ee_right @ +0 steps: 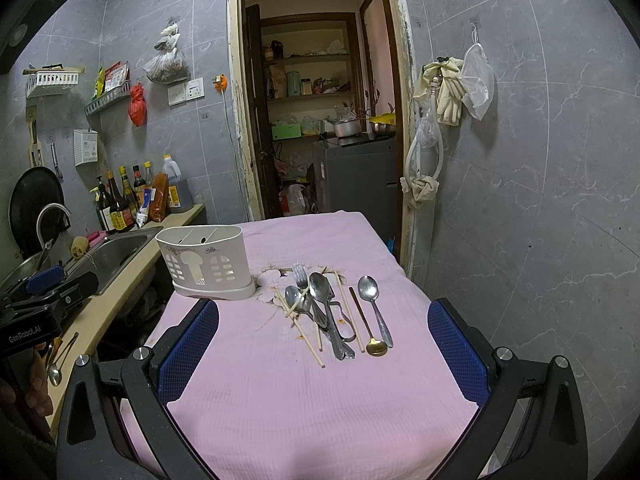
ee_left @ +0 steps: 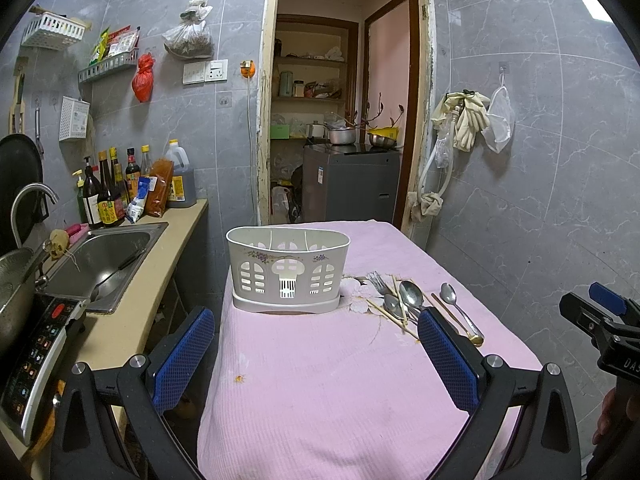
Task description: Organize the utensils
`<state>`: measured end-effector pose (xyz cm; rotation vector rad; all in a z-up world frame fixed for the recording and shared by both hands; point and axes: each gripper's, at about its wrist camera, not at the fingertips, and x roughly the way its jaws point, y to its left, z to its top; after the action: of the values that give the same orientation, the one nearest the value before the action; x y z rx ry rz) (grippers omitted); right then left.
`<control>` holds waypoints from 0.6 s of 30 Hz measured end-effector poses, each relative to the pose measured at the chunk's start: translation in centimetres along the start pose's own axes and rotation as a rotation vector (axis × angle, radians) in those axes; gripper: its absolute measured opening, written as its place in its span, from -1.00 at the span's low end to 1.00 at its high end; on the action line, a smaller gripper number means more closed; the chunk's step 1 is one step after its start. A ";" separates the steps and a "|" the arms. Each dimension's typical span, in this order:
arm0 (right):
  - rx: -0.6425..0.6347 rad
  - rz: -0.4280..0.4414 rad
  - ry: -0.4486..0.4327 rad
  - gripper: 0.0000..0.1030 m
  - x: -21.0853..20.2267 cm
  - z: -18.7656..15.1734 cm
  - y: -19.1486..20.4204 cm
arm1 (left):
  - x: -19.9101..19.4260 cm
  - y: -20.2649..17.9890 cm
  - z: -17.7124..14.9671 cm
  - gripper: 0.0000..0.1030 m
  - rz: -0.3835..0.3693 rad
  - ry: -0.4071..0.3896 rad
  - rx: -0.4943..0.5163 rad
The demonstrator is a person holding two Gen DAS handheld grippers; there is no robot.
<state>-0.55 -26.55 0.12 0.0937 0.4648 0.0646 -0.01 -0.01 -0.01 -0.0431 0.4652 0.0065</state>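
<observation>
Your utensils (ee_right: 336,312) lie in a loose heap on the pink tablecloth (ee_right: 320,400), just right of the white caddy (ee_right: 206,262): a fork (ee_right: 300,272), several steel spoons, pale chopsticks (ee_right: 308,340) crossing under them, and a gold-bowled spoon (ee_right: 376,346) with a dark handle. One steel spoon (ee_right: 374,308) sits slightly apart at the right edge of the heap. The cloth shows a faded flower print and small orange stains beneath them. You are in a grey-tiled kitchen — a steel sink (ee_left: 104,260) and sauce bottles (ee_left: 108,192) to the left, an open doorway (ee_left: 340,120) beyond the table. The caddy stands upright on its drip tray, its compartments showing nothing inside. Your left gripper (ee_left: 316,344) and right gripper (ee_right: 324,340) both hang over the near cloth, tongs spread wide — holding nothing.
</observation>
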 end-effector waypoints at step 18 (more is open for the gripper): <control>-0.003 -0.081 0.002 0.98 1.7 0.1 1.4 | 3.3 0.4 1.3 0.99 -0.072 -0.015 0.025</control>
<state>0.93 -25.02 -0.44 0.0717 0.4701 -0.0140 3.52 0.48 -0.35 -0.0355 0.4487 -0.0698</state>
